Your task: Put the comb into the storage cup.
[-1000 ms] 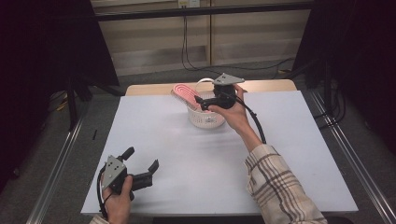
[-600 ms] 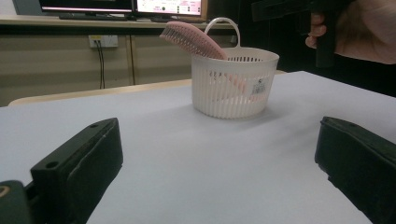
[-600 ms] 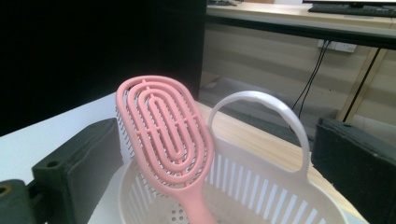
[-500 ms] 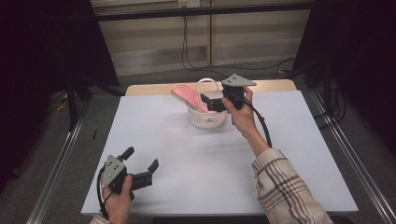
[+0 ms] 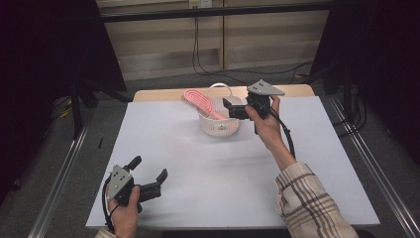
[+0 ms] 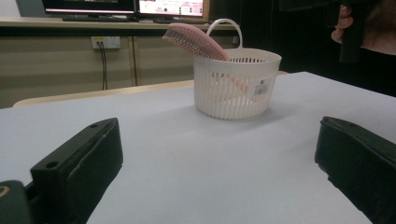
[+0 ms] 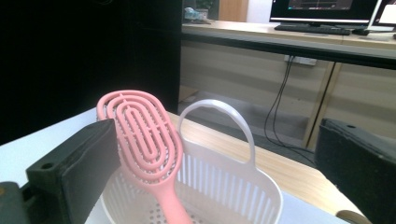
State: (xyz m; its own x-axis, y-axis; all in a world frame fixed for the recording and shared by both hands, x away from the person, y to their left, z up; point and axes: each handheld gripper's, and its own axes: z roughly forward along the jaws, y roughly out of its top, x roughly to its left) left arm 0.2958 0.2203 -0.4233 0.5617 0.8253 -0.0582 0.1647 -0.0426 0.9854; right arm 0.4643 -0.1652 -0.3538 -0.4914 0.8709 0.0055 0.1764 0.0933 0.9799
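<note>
A white slatted basket (image 5: 219,124) with a loop handle stands at the back middle of the white table (image 5: 237,173). A pink hairbrush (image 5: 199,101) leans in it, handle down, head sticking out up and to the left. My right gripper (image 5: 230,110) hovers just right of the basket's rim, jaws pointing left, open and holding nothing. From the right gripper view (image 7: 215,158) the hairbrush (image 7: 142,135) and basket (image 7: 224,191) sit close ahead. My left gripper (image 5: 148,168) rests open near the front left corner, far from the basket (image 6: 236,84) and hairbrush (image 6: 194,41).
A wooden table edge (image 5: 158,93) shows behind the white sheet. Metal rails (image 5: 57,178) run along the floor on both sides. Cables hang on the back wall (image 5: 198,44). Monitors (image 7: 327,9) stand on a desk beyond.
My right gripper has drawn back to the right, off the top of the basket, leaving the hairbrush leaning inside. The left gripper has stayed put.
</note>
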